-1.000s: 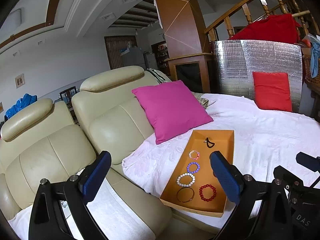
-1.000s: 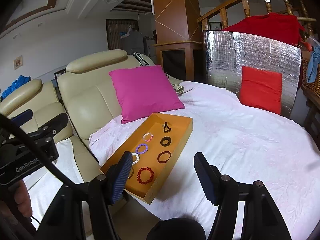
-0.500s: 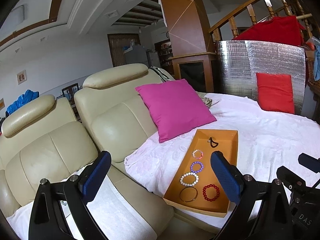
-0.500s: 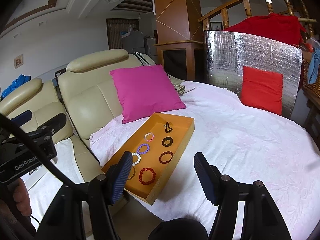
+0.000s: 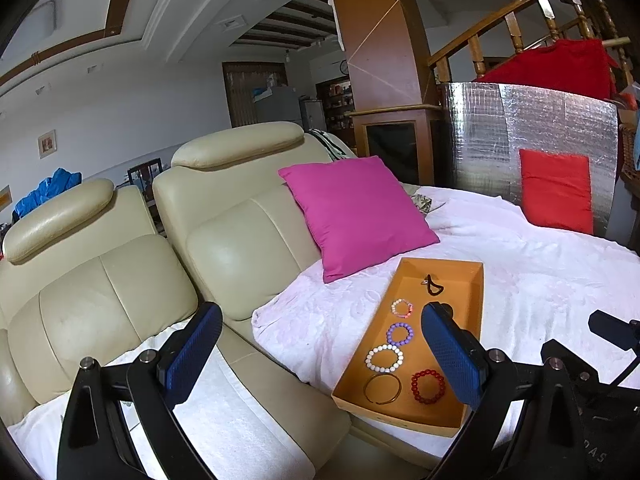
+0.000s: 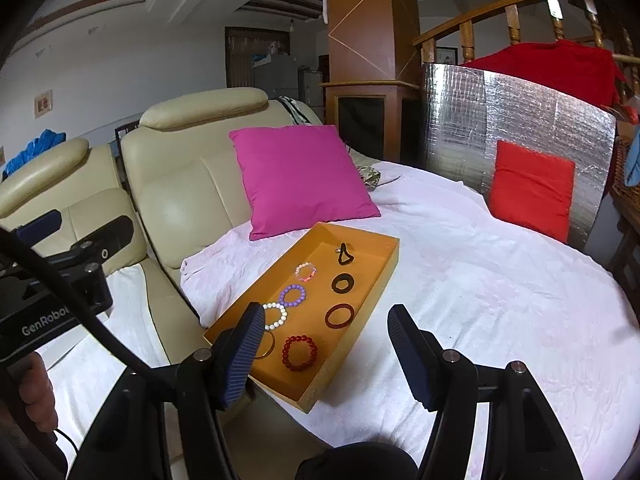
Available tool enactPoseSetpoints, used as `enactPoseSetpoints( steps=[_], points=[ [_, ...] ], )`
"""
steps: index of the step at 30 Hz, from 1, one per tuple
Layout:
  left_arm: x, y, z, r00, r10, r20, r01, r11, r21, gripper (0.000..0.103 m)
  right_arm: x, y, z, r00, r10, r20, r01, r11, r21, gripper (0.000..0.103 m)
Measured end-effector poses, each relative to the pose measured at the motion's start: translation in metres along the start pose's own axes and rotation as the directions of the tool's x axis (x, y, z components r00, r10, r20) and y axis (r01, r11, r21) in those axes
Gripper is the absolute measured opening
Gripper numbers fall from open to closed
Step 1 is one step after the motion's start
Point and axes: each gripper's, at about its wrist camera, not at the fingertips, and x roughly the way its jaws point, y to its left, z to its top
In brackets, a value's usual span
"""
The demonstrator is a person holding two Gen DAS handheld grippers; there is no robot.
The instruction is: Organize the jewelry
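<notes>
An orange tray (image 6: 386,276) (image 5: 478,284) lies on a white-covered round table and holds several bracelets: red beads (image 6: 300,352) (image 5: 428,386), white beads (image 6: 276,316) (image 5: 384,358), purple beads (image 6: 294,295) (image 5: 399,333), pink beads (image 6: 306,271), two dark rings (image 6: 339,316) and a black loop (image 6: 345,257). My right gripper (image 6: 324,354) is open and empty, above the tray's near end. My left gripper (image 5: 320,356) is open and empty, left of the tray over the sofa edge.
A magenta cushion (image 6: 298,180) leans on the cream sofa (image 5: 120,264) behind the tray. A red cushion (image 6: 532,190) rests against a silver foil panel (image 6: 520,112) at the back right. The white tablecloth (image 6: 500,300) spreads to the right.
Both views have shifted slightly; the tray sits a little further right in the left wrist view and a little closer in the right wrist view. Both grippers stay open.
</notes>
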Motion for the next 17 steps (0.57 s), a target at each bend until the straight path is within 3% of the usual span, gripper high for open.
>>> enactPoseSetpoints(
  steps=[12,17],
  points=[
    [0.017,0.002,-0.002,0.999,-0.029,-0.015,0.028,0.999,-0.023,0.099,0.015,0.011,0.004,1.000,0.004,-0.006,-0.004,0.999,-0.044,0.068],
    [0.024,-0.024,0.001,0.997,-0.081,-0.001,0.081,0.996,0.043,0.099,0.024,-0.009,0.008,1.000,0.004,-0.001,-0.004,1.000,-0.009,0.068]
  ],
)
